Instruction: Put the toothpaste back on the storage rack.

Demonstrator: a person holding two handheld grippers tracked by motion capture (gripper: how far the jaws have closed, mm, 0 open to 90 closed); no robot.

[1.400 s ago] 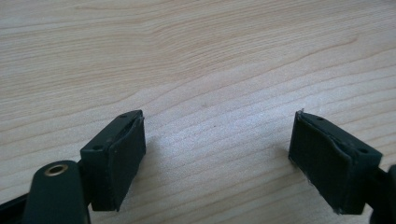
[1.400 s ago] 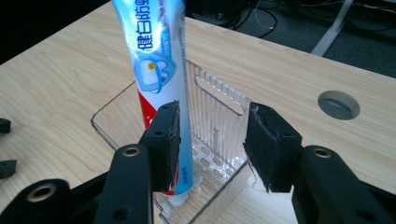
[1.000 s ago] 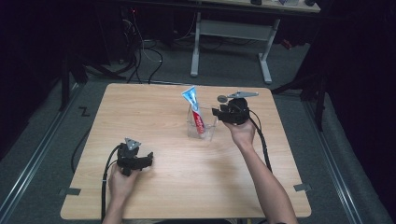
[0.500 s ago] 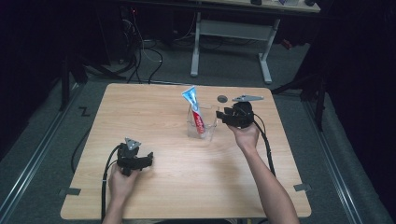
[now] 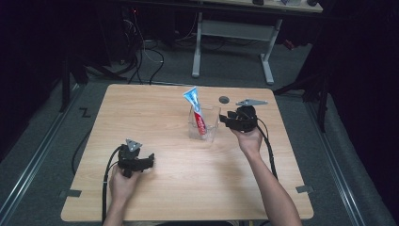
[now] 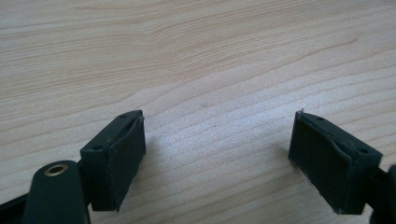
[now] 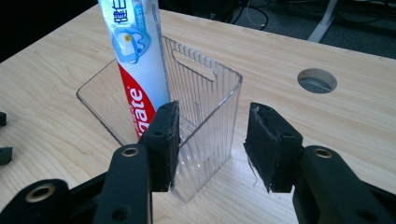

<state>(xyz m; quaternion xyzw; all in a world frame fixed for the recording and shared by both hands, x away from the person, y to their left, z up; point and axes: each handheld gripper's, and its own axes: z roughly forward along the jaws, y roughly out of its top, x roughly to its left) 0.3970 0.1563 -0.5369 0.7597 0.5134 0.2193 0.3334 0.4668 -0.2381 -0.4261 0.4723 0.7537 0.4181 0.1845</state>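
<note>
The right gripper (image 7: 212,144) stands released behind the clear container (image 7: 205,116), toothpaste tube (image 7: 137,70) already inside; the left gripper (image 6: 219,163) idles open

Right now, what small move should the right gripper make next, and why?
Probably ease the right gripper back a little: its jaws stand open at a corner of the clear ribbed plastic holder, and the red-and-white toothpaste tube already stands inside, free of the pads.

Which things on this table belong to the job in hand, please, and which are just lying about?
In the job:
- toothpaste tube, standing in the bin
- clear bin
- right gripper, jaws apart at the bin's near corner

Just there:
- left gripper, open over bare wood
- cable hole in the table
</note>
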